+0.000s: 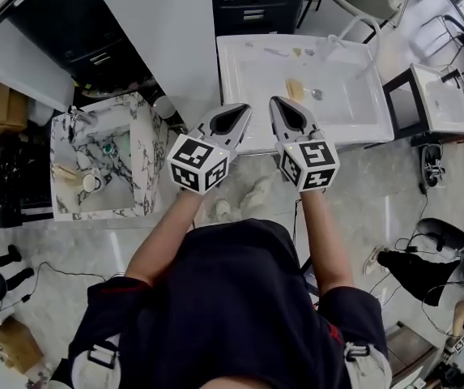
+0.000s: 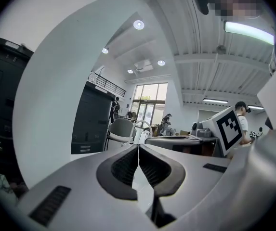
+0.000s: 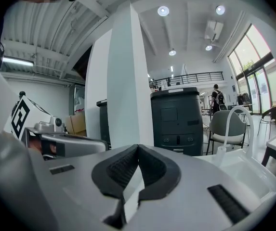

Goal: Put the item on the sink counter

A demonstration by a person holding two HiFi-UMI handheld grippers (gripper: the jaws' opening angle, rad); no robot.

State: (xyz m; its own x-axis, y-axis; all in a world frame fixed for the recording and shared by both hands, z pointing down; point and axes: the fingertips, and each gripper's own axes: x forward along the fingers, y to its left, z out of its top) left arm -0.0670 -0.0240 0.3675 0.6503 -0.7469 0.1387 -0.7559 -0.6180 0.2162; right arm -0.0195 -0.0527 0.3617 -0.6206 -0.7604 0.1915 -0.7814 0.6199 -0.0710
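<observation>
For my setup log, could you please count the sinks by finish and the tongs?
White sinks: 2 (large white sink, small white sink)
Marbled sink: 1
Tongs: 2 (left tongs, right tongs)
Total: 5

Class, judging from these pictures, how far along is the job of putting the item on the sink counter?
Nothing looks done: the tan rectangular item lies in the basin of the white rectangular sink. Nothing is in hand: the left gripper and right gripper have jaws together, empty. Left: grasp it, set it on the counter.
</observation>
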